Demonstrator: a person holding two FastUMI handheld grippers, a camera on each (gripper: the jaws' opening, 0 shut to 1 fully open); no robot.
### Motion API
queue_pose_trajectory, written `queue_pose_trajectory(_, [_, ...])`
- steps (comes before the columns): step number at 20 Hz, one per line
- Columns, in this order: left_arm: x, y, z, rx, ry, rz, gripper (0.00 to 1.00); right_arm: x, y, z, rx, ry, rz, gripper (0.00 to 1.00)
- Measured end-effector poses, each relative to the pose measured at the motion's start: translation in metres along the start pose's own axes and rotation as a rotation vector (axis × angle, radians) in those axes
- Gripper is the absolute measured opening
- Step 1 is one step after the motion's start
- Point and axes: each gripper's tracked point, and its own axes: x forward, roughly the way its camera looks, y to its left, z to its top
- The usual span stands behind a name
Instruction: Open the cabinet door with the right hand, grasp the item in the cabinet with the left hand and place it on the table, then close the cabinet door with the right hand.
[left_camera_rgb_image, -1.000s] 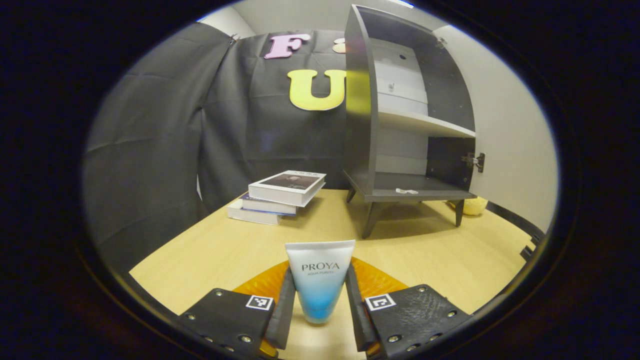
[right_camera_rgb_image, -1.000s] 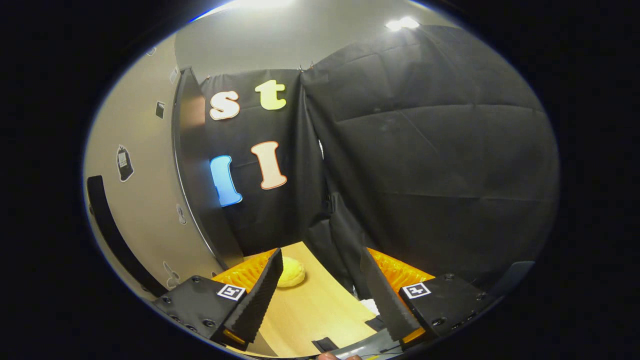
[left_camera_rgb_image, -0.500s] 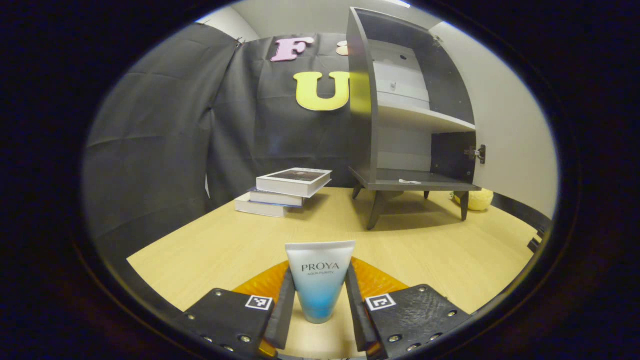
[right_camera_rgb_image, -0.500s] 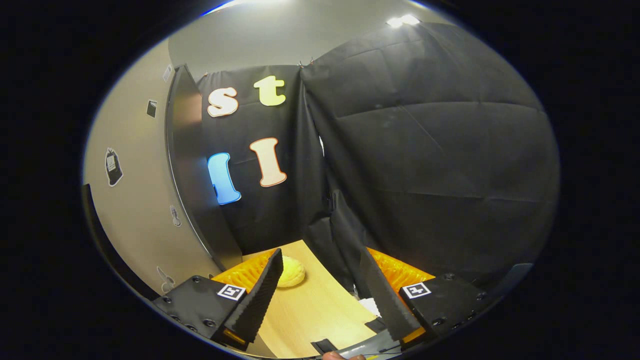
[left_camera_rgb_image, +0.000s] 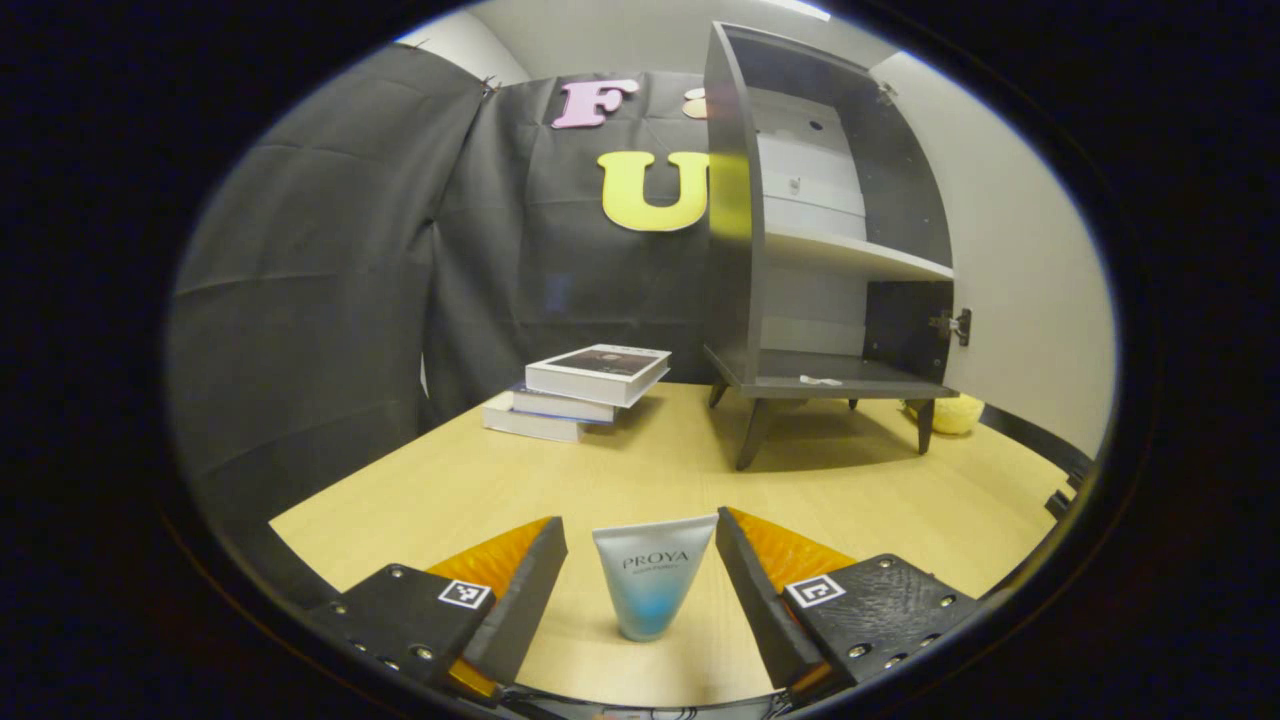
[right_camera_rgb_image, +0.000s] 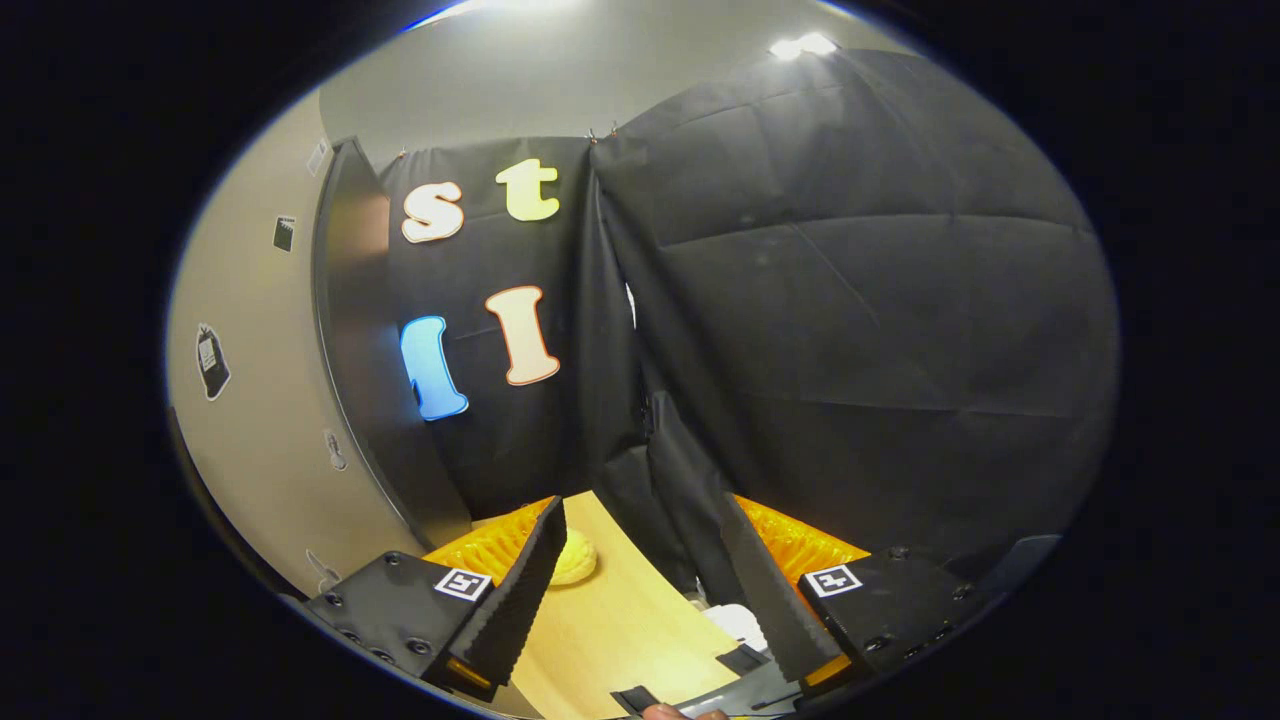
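A white-and-blue tube (left_camera_rgb_image: 653, 583) stands cap-down on the wooden table (left_camera_rgb_image: 860, 510), between the spread fingers of my left gripper (left_camera_rgb_image: 642, 585), which is open and touches it on neither side. Behind it the dark grey cabinet (left_camera_rgb_image: 800, 240) stands on legs with its door swung wide; a small white scrap (left_camera_rgb_image: 820, 381) lies on its lower shelf. In the right gripper view the open cabinet door (right_camera_rgb_image: 300, 380) fills the left side, its dark edge (right_camera_rgb_image: 355, 350) facing me. My right gripper (right_camera_rgb_image: 640, 585) hovers open beside that door with nothing between its fingers.
A stack of books (left_camera_rgb_image: 585, 390) lies on the table left of the cabinet. A yellow plush thing (left_camera_rgb_image: 948, 412) sits by the cabinet's right rear leg, also seen as the yellow thing (right_camera_rgb_image: 575, 560) past my right fingers. The table's edge runs close under the right gripper.
My left gripper has opened and let go of the tube, which now stands on the table, and has drawn back a little. The right gripper has drifted slightly; the door still stands open.
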Motion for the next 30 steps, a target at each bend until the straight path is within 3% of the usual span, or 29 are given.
queue_pose_trajectory(10, [-0.074,-0.036,0.150,0.040,-0.104,-0.065,0.90,-0.009,0.008,0.002,-0.075,-0.024,0.015,0.98])
queue_pose_trajectory(13, [-0.083,-0.049,0.182,0.012,-0.072,-0.077,0.90,-0.014,0.004,0.016,-0.117,-0.091,-0.009,0.98])
queue_pose_trajectory(15, [-0.088,-0.047,0.204,0.044,-0.042,-0.051,0.91,-0.019,0.016,0.022,-0.133,-0.116,0.013,0.92])
queue_pose_trajectory(20, [-0.098,-0.064,0.255,0.044,-0.030,-0.104,0.91,-0.034,0.044,0.028,-0.107,-0.156,0.103,0.93])
queue_pose_trajectory(24, [-0.102,-0.066,0.289,0.016,-0.028,-0.102,0.91,-0.049,0.060,0.029,-0.052,-0.149,0.165,0.92])
queue_pose_trajectory(25, [-0.100,-0.067,0.294,0.008,-0.023,-0.100,0.91,-0.054,0.066,0.029,-0.048,-0.150,0.183,0.98])
queue_pose_trajectory(26, [-0.099,-0.065,0.301,0.001,-0.029,-0.095,0.91,-0.058,0.069,0.029,-0.052,-0.152,0.198,0.93])
queue_pose_trajectory(28, [-0.098,-0.064,0.314,-0.003,-0.048,-0.089,0.91,-0.067,0.079,0.031,-0.069,-0.167,0.232,1.00])
queue_pose_trajectory(30, [-0.094,-0.062,0.323,0.010,-0.060,-0.076,0.90,-0.072,0.087,0.027,-0.063,-0.165,0.264,0.98])
